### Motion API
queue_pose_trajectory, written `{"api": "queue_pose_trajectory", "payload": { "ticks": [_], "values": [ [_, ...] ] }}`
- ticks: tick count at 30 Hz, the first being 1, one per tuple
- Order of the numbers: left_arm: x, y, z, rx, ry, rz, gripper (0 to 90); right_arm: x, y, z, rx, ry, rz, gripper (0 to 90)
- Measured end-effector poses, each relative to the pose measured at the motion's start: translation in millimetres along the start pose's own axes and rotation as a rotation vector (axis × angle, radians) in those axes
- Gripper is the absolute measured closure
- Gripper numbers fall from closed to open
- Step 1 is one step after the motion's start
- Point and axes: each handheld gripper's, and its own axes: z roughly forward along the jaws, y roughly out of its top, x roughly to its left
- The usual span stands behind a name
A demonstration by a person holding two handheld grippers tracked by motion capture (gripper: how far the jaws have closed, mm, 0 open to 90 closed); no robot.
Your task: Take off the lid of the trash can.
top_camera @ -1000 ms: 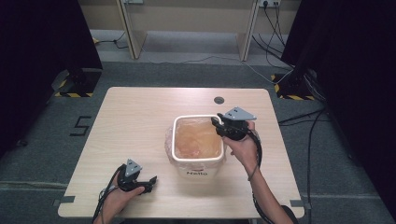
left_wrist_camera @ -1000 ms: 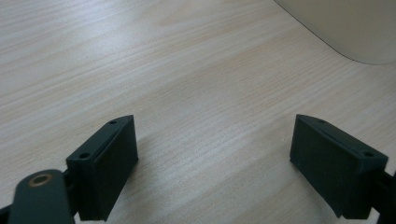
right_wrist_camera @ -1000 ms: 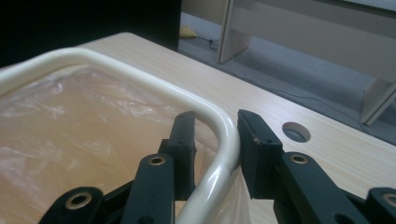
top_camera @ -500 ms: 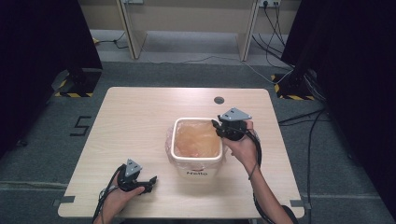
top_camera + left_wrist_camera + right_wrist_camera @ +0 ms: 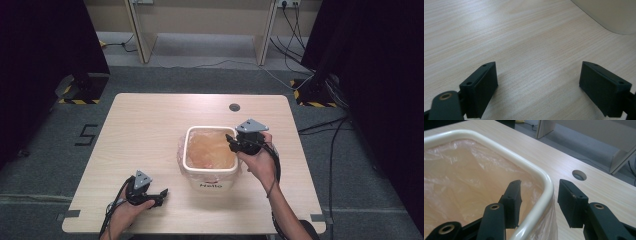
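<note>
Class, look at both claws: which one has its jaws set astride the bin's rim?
The right claw: one jaw inside the bin, one outside its rim. The left claw rests open on bare table.

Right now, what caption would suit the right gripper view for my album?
Right gripper straddling the bin's cream rim, jaws just opened, orange liner inside.

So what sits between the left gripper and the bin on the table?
Nothing: bare table wood separates the left gripper from the bin. The high view and the left gripper view both show this, with the jaws open over plain tabletop.

One bin [image 5: 210,176], one bag liner [image 5: 210,150], one table [image 5: 145,125], two tongs [image 5: 150,196] [image 5: 234,145]
</note>
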Motion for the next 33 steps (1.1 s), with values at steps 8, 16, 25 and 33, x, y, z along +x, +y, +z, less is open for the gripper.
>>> {"api": "queue_pose_trajectory", "payload": {
  "ticks": [8,16,25,33],
  "values": [
    [0.0,0.0,0.0,0.000,0.000,0.000,14.1,0.6,-2.1,2.7,-0.026,-0.012,-0.014,63.4],
    [0.1,0.0,-0.1,0.001,0.000,0.001,14.1,5.3,3.1,-2.1,-0.048,-0.062,-0.071,63.7],
    [0.0,0.0,-0.1,0.001,0.000,0.001,14.1,11.4,9.3,-7.1,-0.068,-0.113,-0.173,63.9],
    [0.0,0.0,-0.1,0.001,0.000,0.001,14.1,0.9,11.6,-10.4,-0.104,-0.044,-0.068,65.2]
  ]
}}
